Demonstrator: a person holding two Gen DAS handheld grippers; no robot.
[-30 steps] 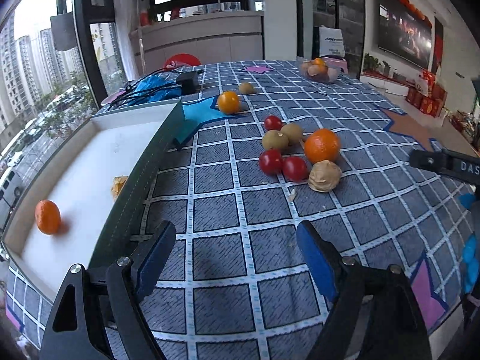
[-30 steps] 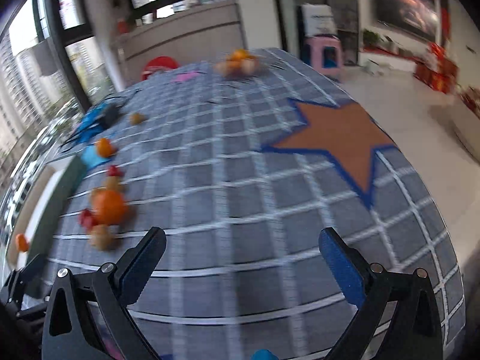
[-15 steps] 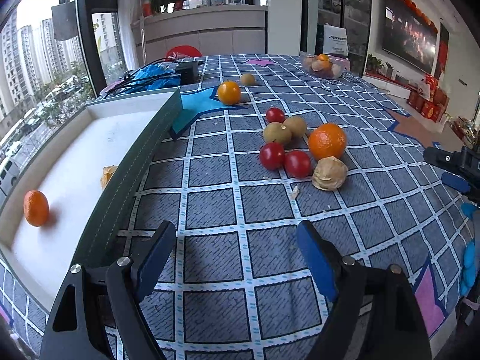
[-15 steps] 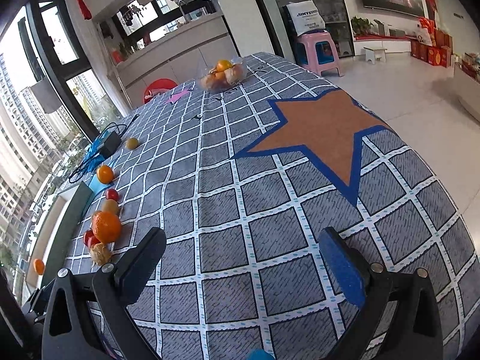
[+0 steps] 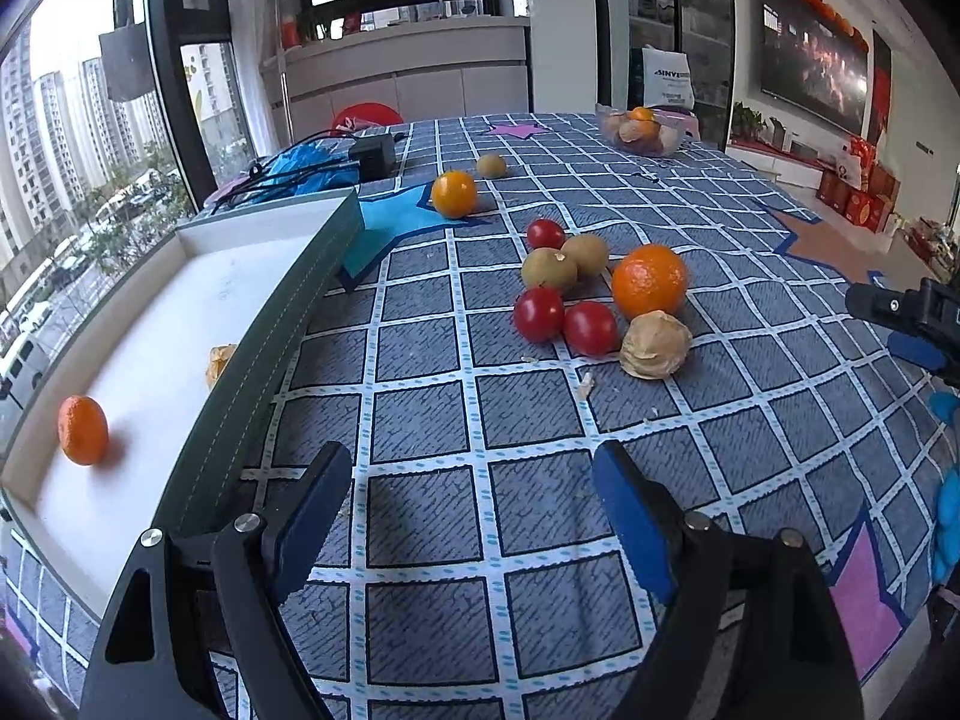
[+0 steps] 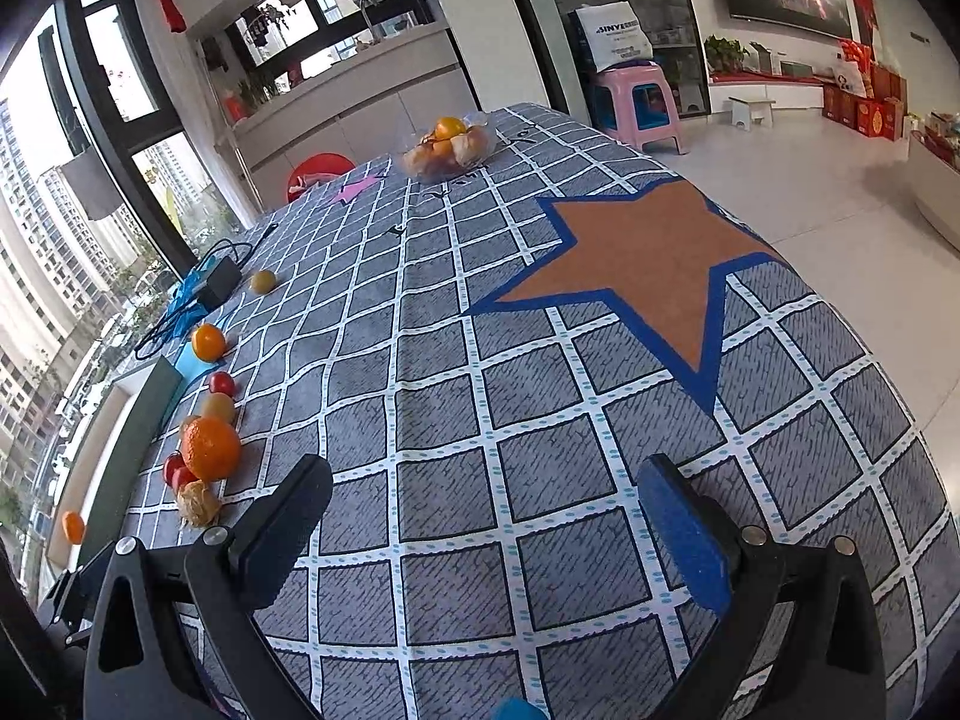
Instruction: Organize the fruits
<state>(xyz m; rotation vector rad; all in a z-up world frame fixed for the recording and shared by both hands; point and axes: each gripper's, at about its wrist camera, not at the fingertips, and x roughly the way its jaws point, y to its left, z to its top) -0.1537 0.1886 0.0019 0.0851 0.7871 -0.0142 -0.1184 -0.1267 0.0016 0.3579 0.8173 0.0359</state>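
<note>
Left wrist view: left gripper point(image 5: 474, 480) hangs low over the checked tablecloth point(image 5: 420, 516), fingers spread wide, nothing between them. Ahead and slightly right of it sits a cluster of fruit: big orange point(image 5: 650, 280), two red tomatoes point(image 5: 539, 314) point(image 5: 590, 327) touching each other, a papery husked fruit point(image 5: 654, 344) just right of them, two brownish round fruits point(image 5: 548, 269) point(image 5: 585, 254) behind, another tomato point(image 5: 545, 234) farther back. Beyond that a small orange point(image 5: 454, 194) and a brown fruit point(image 5: 491, 165). To the gripper's left, a white tray with a dark green wall point(image 5: 264, 348) holds a mandarin point(image 5: 83, 430) and a husked fruit point(image 5: 219, 360) against the wall. A clear bag of fruit point(image 5: 642, 129) sits far ahead right. Part of the other gripper shows at the right edge.

Right wrist view: right gripper point(image 6: 480, 498) also spread wide, empty, over the cloth near an orange star print point(image 6: 636, 264). The fruit cluster lies to its left, the big orange point(image 6: 210, 447) nearest, husked fruit point(image 6: 198, 502) beside it. Tray point(image 6: 129, 456) farther left. Charger and cable point(image 6: 217, 277) far ahead left.
</note>
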